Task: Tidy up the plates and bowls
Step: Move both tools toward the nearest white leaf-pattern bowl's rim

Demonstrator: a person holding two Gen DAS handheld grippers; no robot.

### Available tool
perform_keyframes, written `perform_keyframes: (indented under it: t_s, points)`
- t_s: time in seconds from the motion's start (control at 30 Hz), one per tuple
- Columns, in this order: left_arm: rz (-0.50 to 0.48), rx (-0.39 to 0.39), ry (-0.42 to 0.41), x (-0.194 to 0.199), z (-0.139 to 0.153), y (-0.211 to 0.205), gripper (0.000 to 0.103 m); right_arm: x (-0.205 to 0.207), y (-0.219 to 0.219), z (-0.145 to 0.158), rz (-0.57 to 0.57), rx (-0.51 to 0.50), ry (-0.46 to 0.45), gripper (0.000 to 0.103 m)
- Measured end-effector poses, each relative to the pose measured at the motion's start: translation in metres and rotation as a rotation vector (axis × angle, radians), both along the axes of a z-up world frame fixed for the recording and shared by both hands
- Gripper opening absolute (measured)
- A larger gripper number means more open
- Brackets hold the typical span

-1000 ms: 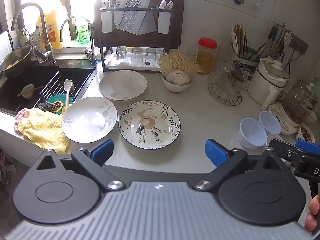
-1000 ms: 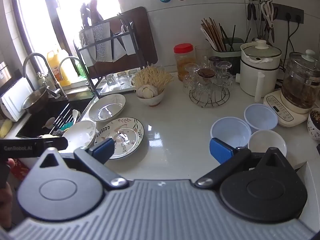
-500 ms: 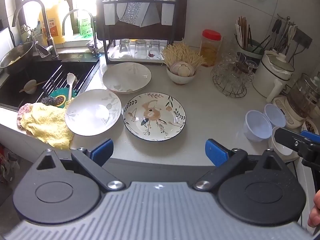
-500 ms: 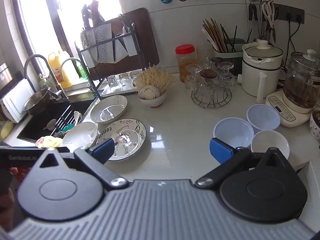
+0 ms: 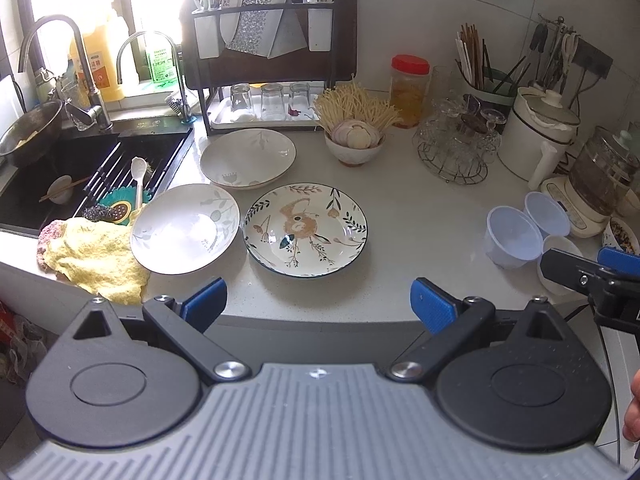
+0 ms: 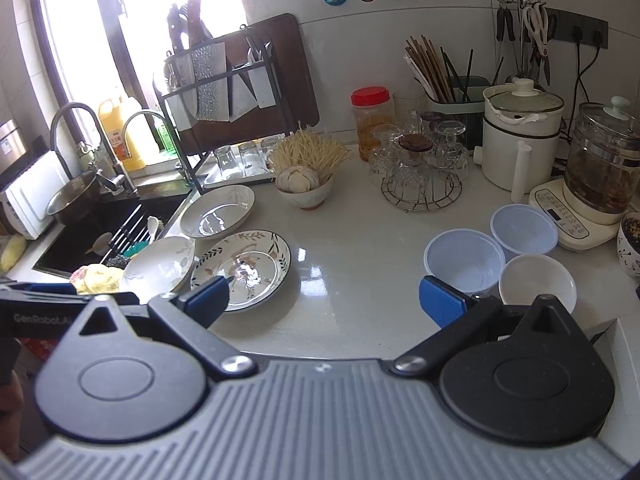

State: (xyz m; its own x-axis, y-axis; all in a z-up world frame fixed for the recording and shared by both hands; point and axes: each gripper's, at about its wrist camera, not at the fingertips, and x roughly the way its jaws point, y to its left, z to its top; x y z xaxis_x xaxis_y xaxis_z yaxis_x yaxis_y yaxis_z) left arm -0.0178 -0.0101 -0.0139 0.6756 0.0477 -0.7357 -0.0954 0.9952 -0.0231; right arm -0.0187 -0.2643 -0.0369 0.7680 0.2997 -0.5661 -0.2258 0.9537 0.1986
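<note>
Between plates [image 5: 306, 230] and bowls [image 5: 513, 237], bare counter [image 5: 420, 216]

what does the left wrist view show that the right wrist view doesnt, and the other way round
Only the left wrist view shows the whole yellow cloth at the sink edge, the open left gripper, and the right gripper's tip at its right border.

Only the right wrist view shows the white box left of the sink, the knives atop the rack, and the open right gripper.

Both show the floral plate, two white plates, three small bowls and the garlic bowl.
</note>
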Motion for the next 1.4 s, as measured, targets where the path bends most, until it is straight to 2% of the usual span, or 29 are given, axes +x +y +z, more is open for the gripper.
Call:
perform_keyframes:
  t_s: [0.23, 0.57, 0.73, 0.87, 1.0, 1.4]
  points:
    - [0.006, -0.003, 0.0, -0.006, -0.003, 0.005, 0.1, -0.002, -0.004, -0.003, 0.001, 0.002, 0.006, 0.103]
    - [0.034, -0.05, 0.029, -0.011, -0.011, 0.007, 0.1, -0.004, 0.0, -0.006, 0.027, -0.009, 0.003, 0.103]
    - [0.046, -0.018, 0.026, -0.014, -0.02, 0.007, 0.1, -0.003, -0.002, -0.014, 0.017, 0.006, 0.009, 0.103]
    - [0.048, -0.017, 0.048, -0.013, -0.03, 0.008, 0.1, -0.001, -0.003, -0.024, 0.016, 0.023, 0.047, 0.103]
    - [0.049, -0.027, 0.057, -0.014, -0.036, 0.006, 0.1, -0.001, -0.001, -0.026, 0.022, 0.006, 0.047, 0.103]
    - [0.061, -0.052, 0.048, -0.022, -0.029, 0.007, 0.1, -0.003, -0.003, -0.02, 0.03, 0.023, 0.052, 0.103]
